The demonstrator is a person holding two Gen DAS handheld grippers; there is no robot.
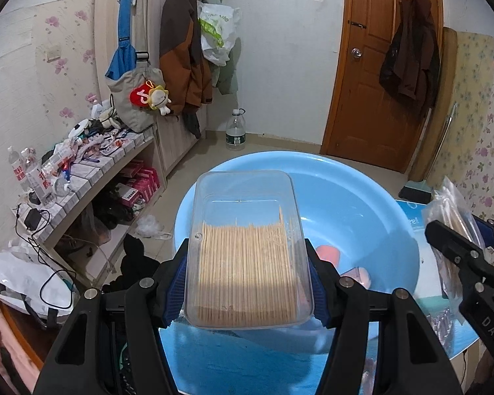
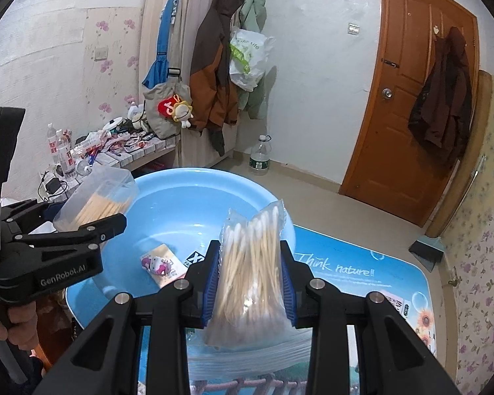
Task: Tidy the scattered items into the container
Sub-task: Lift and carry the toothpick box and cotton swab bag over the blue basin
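My left gripper point(image 1: 247, 283) is shut on a clear plastic box of toothpicks point(image 1: 247, 250) and holds it above the near rim of the blue basin point(image 1: 362, 197). My right gripper point(image 2: 250, 279) is shut on a clear bag of cotton swabs point(image 2: 252, 263) and holds it upright over the basin's near right rim point(image 2: 187, 177). In the right wrist view the left gripper point(image 2: 92, 230) and its toothpick box point(image 2: 95, 200) are at the left over the basin. A small packaged Hello Kitty item point(image 2: 163, 265) lies in the basin, with a black-and-white label point(image 2: 194, 258) beside it.
The basin stands on a blue printed table point(image 2: 362, 273). A cluttered shelf point(image 1: 92, 164) with bottles and cables is on the left. A water bottle point(image 1: 235, 130) stands on the floor by the wall. A brown door point(image 1: 378, 65) is at the right, and a dustpan point(image 2: 426, 250) is beyond the table.
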